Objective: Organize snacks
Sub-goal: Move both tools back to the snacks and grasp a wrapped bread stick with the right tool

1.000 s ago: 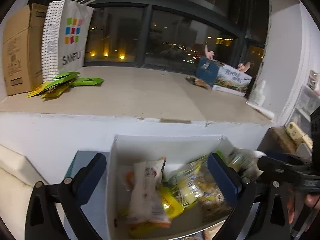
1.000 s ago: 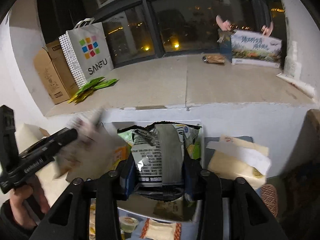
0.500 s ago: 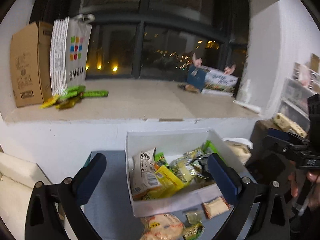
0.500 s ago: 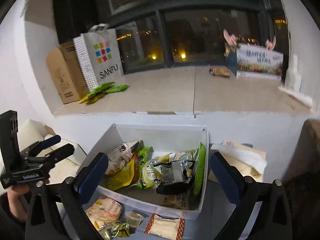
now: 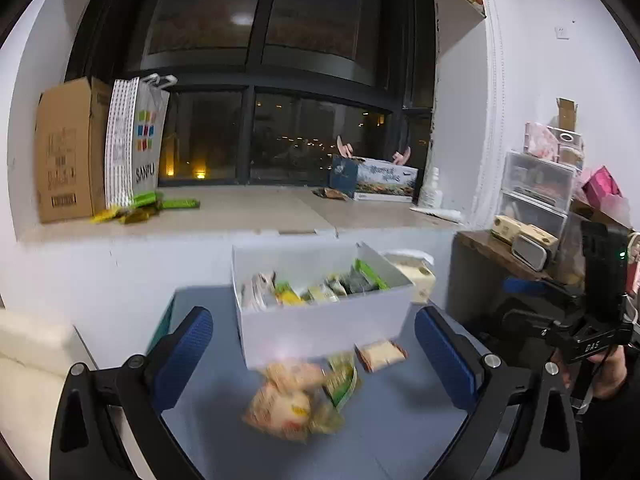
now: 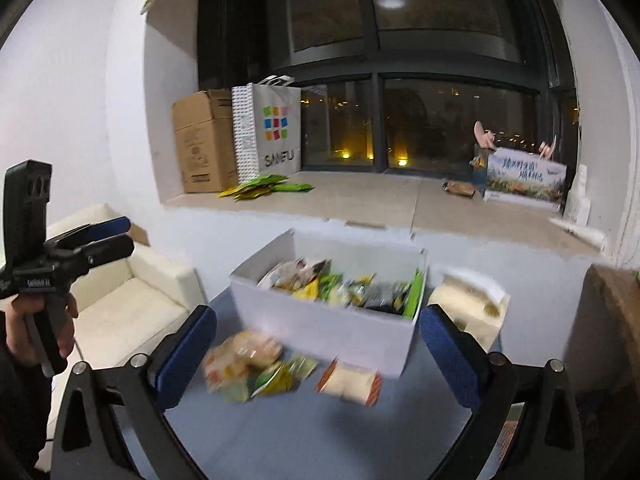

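Observation:
A white box (image 5: pixel 320 324) full of snack packets (image 5: pixel 316 290) stands on the blue-grey table (image 5: pixel 400 420). In front of it lie loose snacks: a blurred orange pile (image 5: pixel 290 398), a green packet (image 5: pixel 342 376) and an orange-edged packet (image 5: pixel 380 354). My left gripper (image 5: pixel 314 360) is open and empty, back from the box and above the loose snacks. My right gripper (image 6: pixel 318 356) is also wide open and empty, facing the same box (image 6: pixel 332 332), the pile (image 6: pixel 240 360) and the orange-edged packet (image 6: pixel 348 382). Each gripper shows at the edge of the other's view.
A window ledge (image 6: pixel 380 200) behind carries a cardboard box (image 6: pixel 200 140), a SANFU bag (image 6: pixel 272 132), green packets (image 6: pixel 264 186) and a printed carton (image 6: pixel 524 178). A cream sofa (image 6: pixel 120 300) is left. A wooden shelf (image 5: pixel 492 248) with plastic drawers (image 5: pixel 536 192) is right.
The right gripper, earlier shut on a dark packet over the box, has opened and left it inside. Both grippers have drawn back, so the loose snacks in front now show.

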Demonstrator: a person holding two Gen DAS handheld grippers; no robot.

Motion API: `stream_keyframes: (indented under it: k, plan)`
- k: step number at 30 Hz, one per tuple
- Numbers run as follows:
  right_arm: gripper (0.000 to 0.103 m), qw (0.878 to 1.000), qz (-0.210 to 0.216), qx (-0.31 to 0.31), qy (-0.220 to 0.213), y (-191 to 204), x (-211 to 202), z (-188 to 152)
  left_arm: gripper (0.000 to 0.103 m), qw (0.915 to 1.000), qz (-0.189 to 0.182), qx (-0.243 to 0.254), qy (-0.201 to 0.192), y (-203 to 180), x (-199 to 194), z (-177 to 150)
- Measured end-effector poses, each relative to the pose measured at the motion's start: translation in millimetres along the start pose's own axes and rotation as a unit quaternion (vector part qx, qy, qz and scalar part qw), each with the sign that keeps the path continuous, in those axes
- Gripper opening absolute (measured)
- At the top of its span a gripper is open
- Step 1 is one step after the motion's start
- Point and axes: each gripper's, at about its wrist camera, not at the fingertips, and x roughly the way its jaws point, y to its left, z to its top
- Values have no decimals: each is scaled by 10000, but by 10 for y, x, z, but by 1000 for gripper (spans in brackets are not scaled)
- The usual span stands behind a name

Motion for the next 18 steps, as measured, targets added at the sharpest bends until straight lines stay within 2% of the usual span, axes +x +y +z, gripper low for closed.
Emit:
stream_keyframes:
  k: [2, 4, 9, 12, 18]
  plan:
    - [103, 9998, 145, 22, 123, 48, -18, -199, 103, 9999, -30, -80, 64, 17, -11, -192]
    - [103, 9997, 26, -47, 222, 95, 0, -353, 103, 9991, -38, -217, 369, 59, 36, -399]
    - [103, 9985, -39, -352, 414, 234, 129, -600, 103, 9963, 39, -609, 606, 193, -5, -662]
    - [103, 9966, -144, -642, 495, 353, 262, -649, 103, 9951, 127, -733, 648, 260, -57, -712]
    - [103, 9897, 86, -1166, 832, 631, 766, -560, 103, 9940, 139, -861, 667, 347, -152, -780]
